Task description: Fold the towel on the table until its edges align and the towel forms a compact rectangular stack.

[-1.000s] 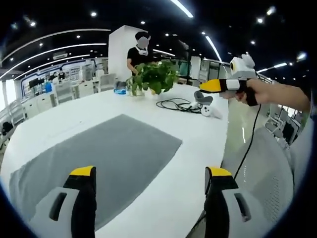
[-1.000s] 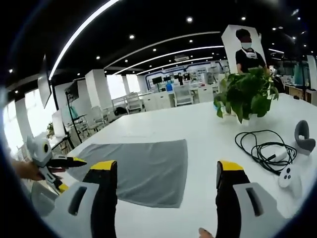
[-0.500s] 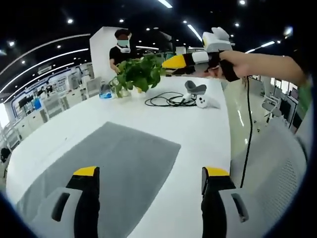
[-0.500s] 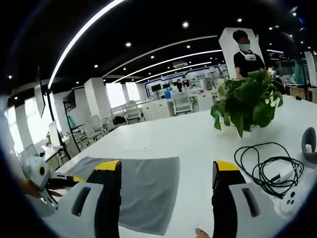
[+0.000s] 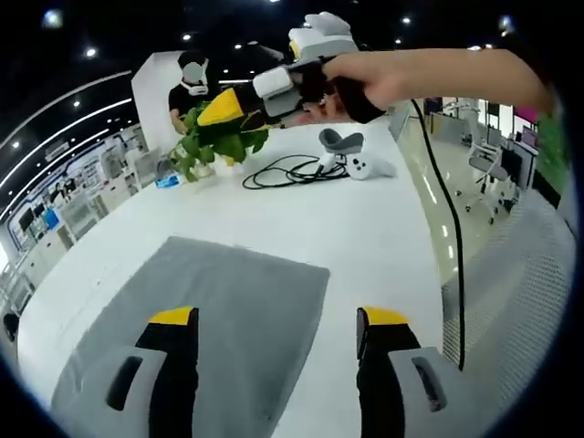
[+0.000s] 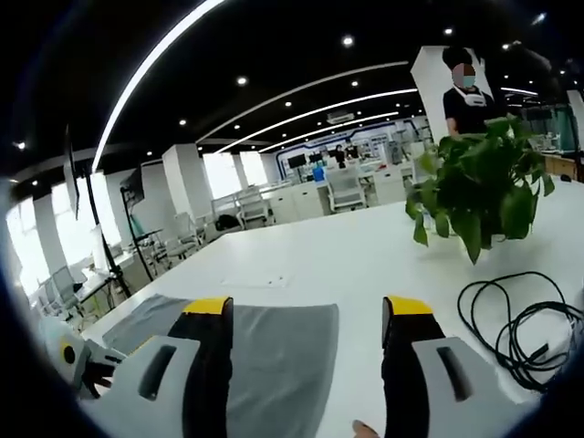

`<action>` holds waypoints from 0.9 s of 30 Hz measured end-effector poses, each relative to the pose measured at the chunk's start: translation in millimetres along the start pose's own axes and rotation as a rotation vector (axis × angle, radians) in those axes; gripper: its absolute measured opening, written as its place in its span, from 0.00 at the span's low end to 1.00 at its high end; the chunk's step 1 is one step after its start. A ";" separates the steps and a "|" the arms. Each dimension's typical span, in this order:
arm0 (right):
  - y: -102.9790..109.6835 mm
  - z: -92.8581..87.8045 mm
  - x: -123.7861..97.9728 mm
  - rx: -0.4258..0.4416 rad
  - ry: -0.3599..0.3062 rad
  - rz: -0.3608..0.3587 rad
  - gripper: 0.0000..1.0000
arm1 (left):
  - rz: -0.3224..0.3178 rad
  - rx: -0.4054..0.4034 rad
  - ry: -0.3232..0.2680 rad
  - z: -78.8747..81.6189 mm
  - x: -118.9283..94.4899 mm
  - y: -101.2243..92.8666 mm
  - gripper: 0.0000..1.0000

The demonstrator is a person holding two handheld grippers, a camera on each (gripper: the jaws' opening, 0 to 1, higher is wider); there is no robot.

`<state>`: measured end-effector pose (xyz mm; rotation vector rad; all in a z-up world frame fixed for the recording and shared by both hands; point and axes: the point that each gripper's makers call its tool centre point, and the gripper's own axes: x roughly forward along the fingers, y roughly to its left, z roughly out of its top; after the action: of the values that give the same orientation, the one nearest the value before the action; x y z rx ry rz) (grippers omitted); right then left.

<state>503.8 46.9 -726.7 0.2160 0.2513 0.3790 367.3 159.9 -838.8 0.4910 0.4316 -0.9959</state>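
The grey towel point(image 5: 205, 315) lies flat and unfolded on the white table point(image 5: 365, 228), filling the lower left of the left gripper view; its far right corner sits just above and between that view's own jaws. In the right gripper view the same towel point(image 6: 283, 351) spreads across the lower left, running away to the left of the frame behind the jaws. Its long axis seems to run from the lower left toward the centre of the left gripper view.

The left gripper point(image 5: 274, 338) hangs above the towel's near part, jaws spread apart and empty, so it looks the nearer tool for a first pinch. The right gripper point(image 6: 306, 324) also stands open, holding nothing. In the left gripper view it crosses the upper middle, well above the table, near the potted plant point(image 5: 214, 141) and the coiled cable point(image 5: 287, 172).
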 end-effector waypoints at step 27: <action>-28.0 -48.3 85.5 0.043 0.116 0.041 0.53 | -0.210 0.078 0.041 -2.9 76.2 -50.0 0.32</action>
<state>576.5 62.6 -796.7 0.2420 0.3698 0.4277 359.8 86.9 -892.9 0.5455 0.4895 -1.2099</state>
